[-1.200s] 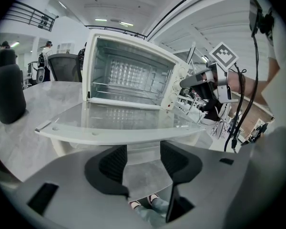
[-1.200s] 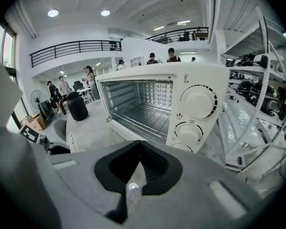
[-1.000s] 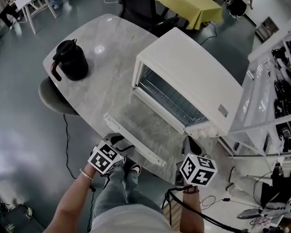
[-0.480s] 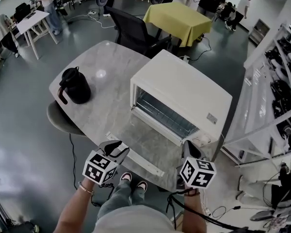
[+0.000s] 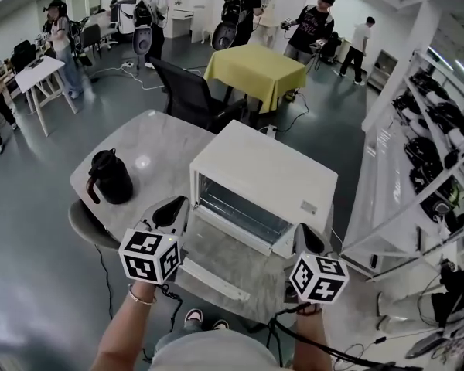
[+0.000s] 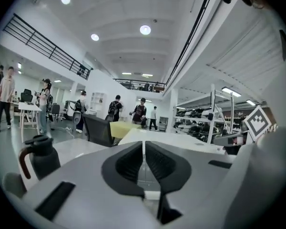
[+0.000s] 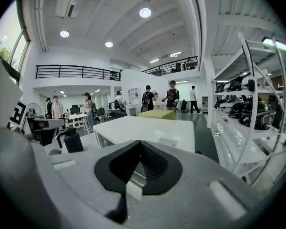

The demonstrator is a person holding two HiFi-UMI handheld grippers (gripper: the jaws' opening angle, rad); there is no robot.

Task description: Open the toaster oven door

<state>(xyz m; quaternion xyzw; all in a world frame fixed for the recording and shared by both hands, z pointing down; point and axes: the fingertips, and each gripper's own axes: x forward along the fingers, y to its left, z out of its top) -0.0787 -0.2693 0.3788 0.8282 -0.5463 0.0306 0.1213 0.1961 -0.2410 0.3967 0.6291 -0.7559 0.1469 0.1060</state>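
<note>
L hand-held gripper [image 5: 176, 207]: jaws newly together

Colour and pattern record: oven, table and surroundings.
White casing with silver-grey interior on the toaster oven [image 5: 263, 178]; pale grey marble veining on the table [image 5: 151, 137]; black jug [image 5: 110, 178] with reddish-brown handle; yellow-green tablecloth [image 5: 255, 69]; black chair [image 5: 187, 95]; dark blue-grey floor [image 5: 31, 230]; right gripper [image 7: 139, 144] grey-shelled, black-padded, its cube in black-and-white squares.

white box-shaped toaster oven [image 5: 263, 178]: 1
black lidded jug with handle [image 5: 110, 178]: 1
grey marble-top table [image 5: 151, 139]: 1
yellow-clothed table [image 5: 255, 71]: 1
hand-held grippers: 2, namely left hand-held gripper [image 5: 172, 212] and right hand-held gripper [image 5: 308, 239]
</note>
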